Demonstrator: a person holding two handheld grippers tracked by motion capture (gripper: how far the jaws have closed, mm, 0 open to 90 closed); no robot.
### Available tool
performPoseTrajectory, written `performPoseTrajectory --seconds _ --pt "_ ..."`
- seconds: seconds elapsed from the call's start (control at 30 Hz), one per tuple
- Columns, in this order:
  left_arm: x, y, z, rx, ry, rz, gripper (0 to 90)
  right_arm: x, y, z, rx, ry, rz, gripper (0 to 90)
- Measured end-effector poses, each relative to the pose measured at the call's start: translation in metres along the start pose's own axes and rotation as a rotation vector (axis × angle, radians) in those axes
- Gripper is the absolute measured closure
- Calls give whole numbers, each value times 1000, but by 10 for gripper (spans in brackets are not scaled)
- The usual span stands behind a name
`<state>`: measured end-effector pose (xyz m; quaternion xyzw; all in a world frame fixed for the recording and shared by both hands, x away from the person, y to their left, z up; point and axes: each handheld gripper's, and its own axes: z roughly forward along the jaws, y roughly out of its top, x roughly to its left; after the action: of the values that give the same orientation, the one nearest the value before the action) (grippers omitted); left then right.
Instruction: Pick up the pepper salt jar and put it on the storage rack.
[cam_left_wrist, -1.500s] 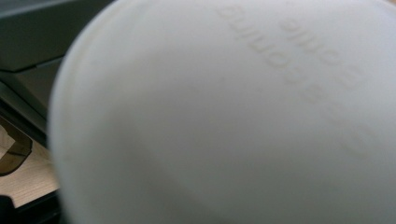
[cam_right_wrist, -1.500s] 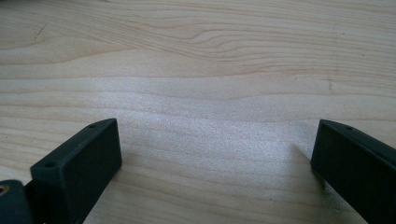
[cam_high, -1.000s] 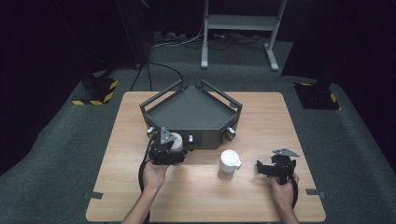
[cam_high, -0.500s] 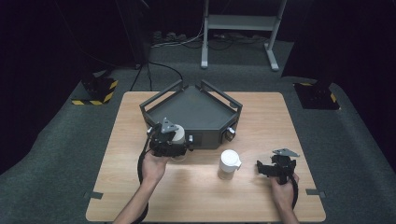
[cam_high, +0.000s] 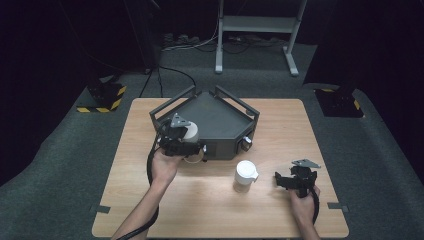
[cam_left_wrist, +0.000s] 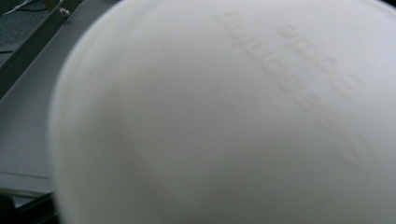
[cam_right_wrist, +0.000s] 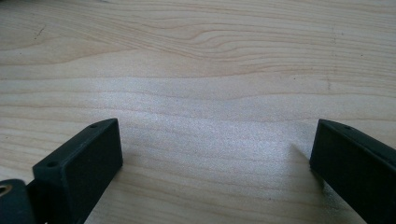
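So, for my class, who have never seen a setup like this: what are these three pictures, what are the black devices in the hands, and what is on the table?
No robot here: a person at a wooden table holds a hand-held two-jaw gripper in each hand. The high view looks down from above the person's side. The other two pictures come from cameras riding on the grippers.

The left gripper is shut on a white cup, held up at the front edge of a dark grey tray. In the left gripper view that cup is so close it looks blurred.

The right gripper rests near the table's right side with its jaws open and nothing between them.

A second white cup stands on the table between the hands.
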<state>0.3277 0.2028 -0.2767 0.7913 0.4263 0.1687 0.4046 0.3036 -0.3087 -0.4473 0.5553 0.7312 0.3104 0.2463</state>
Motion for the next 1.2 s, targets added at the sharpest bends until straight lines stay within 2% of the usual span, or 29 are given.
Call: performPoseTrajectory --seconds 0.53,0.83,1.2 --pt "11 35 5 -7 10 -16 335 0 0 0 0 0 0 16" --pt "15 52 17 -3 34 -21 335 0 0 0 0 0 0 16" --pt "23 61 36 11 74 -49 335 0 0 0 0 0 0 16"
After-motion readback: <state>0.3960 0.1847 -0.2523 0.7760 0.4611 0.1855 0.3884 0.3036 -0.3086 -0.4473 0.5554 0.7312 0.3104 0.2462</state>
